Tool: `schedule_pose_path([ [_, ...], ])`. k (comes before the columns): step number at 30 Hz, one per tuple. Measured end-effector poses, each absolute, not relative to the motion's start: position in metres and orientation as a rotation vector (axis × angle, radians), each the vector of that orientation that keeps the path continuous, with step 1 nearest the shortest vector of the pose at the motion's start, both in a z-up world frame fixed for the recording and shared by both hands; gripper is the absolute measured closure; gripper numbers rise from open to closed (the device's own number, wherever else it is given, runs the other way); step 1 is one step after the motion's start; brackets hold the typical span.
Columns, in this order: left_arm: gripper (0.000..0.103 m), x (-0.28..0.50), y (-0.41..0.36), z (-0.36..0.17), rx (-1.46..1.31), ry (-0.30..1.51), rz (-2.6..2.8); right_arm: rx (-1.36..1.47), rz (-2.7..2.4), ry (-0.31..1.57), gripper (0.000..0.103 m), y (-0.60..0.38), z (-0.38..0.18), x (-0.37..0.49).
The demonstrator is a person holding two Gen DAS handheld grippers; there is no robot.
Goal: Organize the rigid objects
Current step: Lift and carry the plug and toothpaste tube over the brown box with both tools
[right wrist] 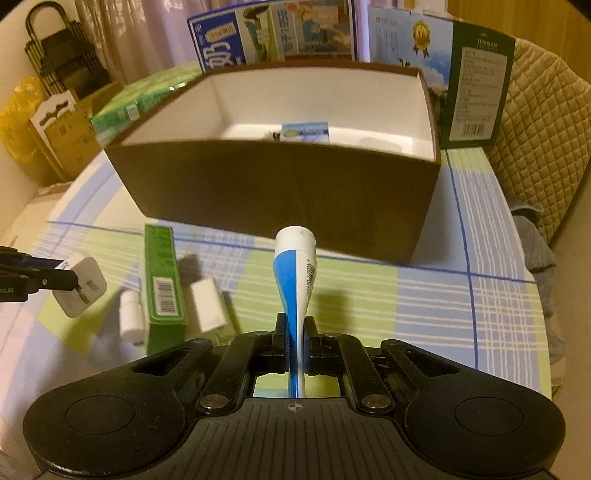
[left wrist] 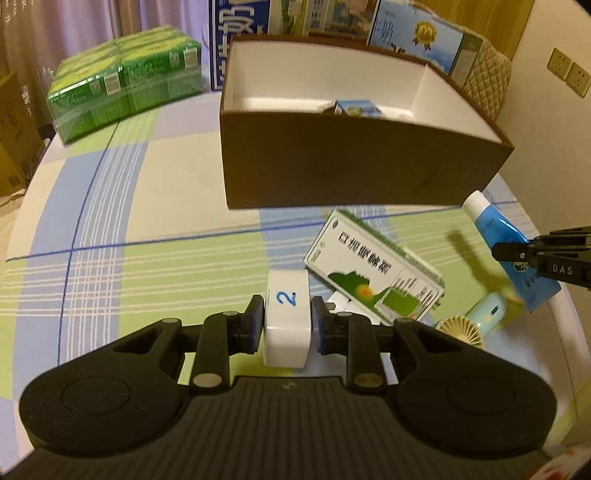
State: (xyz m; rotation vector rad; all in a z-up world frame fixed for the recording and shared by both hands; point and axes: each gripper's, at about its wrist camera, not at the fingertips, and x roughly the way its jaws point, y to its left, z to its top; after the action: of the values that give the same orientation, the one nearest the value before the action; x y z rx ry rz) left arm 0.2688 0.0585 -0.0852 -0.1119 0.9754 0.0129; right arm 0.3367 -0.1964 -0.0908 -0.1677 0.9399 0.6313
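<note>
My left gripper (left wrist: 288, 321) is shut on a white charger plug (left wrist: 287, 317) marked "2", held above the checked tablecloth; it also shows in the right wrist view (right wrist: 79, 286). My right gripper (right wrist: 295, 341) is shut on a blue-and-white tube (right wrist: 295, 280), cap pointing forward; the tube also shows in the left wrist view (left wrist: 506, 243). A brown box (left wrist: 362, 162) with a white inside stands ahead, open, holding a small blue-and-white carton (right wrist: 304, 132). A green-and-white medicine box (left wrist: 373, 269) lies on the table between the grippers.
A small fan (left wrist: 476, 321) lies right of the medicine box. A white bottle (right wrist: 131, 314) and a white block (right wrist: 208, 304) lie beside it. A stack of green packs (left wrist: 125, 81) sits far left. Milk cartons (right wrist: 273, 33) stand behind the box. A quilted chair (right wrist: 543, 140) is right.
</note>
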Motion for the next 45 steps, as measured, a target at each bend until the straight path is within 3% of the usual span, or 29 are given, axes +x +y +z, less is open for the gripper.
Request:
schedule_pose_path([
  [25, 0.081, 0.311, 0.063, 0.012, -0.087, 0.733, -0.044, -0.049, 0.636, 0.821, 0.100, -0.189, -0.009, 0.386],
  [45, 0.081, 0.442, 0.057, 0.011, -0.031, 0.740, -0.069, 0.023, 0.538, 0.848, 0.100, -0.154, -0.008, 0.491],
])
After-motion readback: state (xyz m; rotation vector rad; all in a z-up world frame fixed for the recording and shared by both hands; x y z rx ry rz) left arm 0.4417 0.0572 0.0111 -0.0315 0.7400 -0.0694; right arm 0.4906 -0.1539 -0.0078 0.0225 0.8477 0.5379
